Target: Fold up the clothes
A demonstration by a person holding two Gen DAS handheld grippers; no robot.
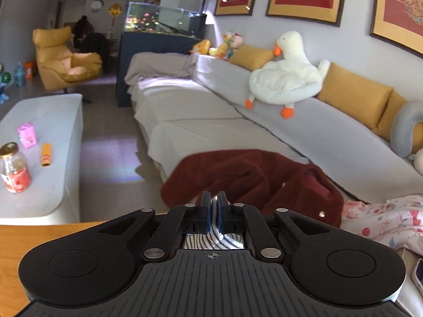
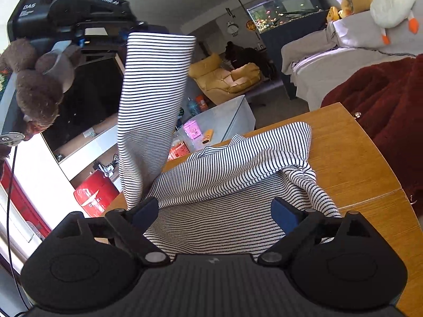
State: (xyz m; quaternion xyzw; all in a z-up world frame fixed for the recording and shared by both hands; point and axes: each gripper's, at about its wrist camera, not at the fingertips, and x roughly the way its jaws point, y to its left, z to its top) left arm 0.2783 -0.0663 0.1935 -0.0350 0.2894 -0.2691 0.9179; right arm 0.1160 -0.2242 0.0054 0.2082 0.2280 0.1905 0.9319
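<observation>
Behind your work: white plush goose [image 1: 284, 71] on the grey fabric sofa [image 1: 304, 132], lit glass fish tank [image 1: 161, 18], yellow leather armchair [image 1: 63, 58].

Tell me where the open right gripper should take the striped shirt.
Judgement: grip the bunched fold at the right edge of the striped shirt, coming from above. The fabric there stands up off the wooden table, so the fingers can close around it; the middle lies flat. The right gripper is open over it, and the left gripper holds a sleeve up.
</observation>
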